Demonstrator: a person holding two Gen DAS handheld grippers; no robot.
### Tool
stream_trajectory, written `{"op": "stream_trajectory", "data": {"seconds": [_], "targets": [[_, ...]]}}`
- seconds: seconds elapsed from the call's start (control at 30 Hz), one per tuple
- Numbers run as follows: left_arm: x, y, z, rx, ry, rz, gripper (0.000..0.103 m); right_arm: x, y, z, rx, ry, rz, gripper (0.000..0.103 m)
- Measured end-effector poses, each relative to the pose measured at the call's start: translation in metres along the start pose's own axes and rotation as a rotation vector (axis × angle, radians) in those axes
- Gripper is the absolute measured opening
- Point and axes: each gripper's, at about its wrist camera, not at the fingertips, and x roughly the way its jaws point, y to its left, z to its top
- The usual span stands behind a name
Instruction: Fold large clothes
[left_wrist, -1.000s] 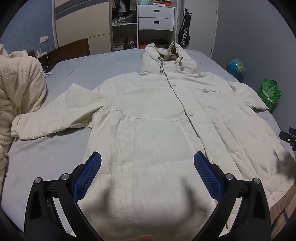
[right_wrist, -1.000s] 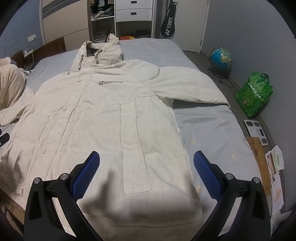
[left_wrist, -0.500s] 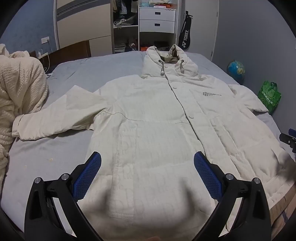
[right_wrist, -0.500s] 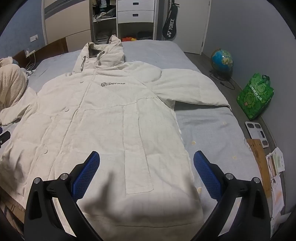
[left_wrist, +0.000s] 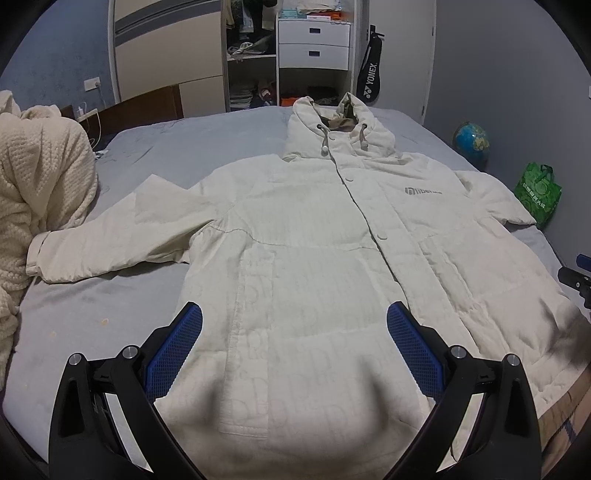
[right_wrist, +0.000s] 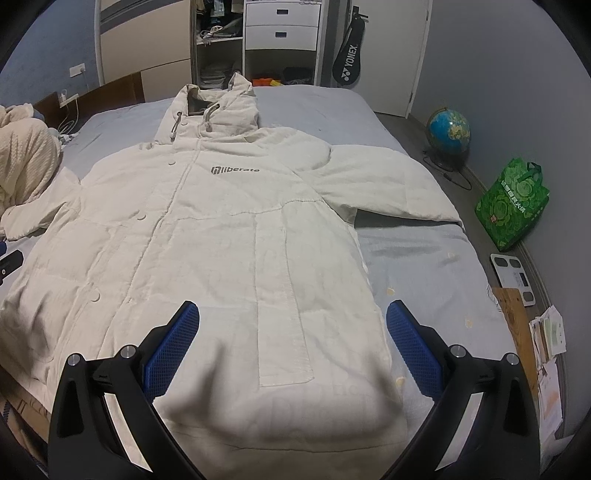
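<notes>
On bed (left_wrist: 122, 295): one coat (left_wrist: 314, 258), unfolded, two sleeves spread

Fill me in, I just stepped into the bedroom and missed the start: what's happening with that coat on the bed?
A person holds a two-finger gripper in each hand over a cream hooded coat spread flat, front up, on the grey bed. The left gripper and right gripper both hover open above the hem end, gripping nothing. Both sleeves lie stretched out to the sides, so no fold has been made yet.
</notes>
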Motion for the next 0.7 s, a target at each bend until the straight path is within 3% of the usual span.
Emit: {"op": "stream_trajectory", "data": {"seconds": [0.7], "targets": [[0.0017,-0.0029,-0.0012,0.013,0.007,0.003,0.096,-0.0007,0.0005,0.0001,-0.004,0.0,-0.001,0.097]]}}
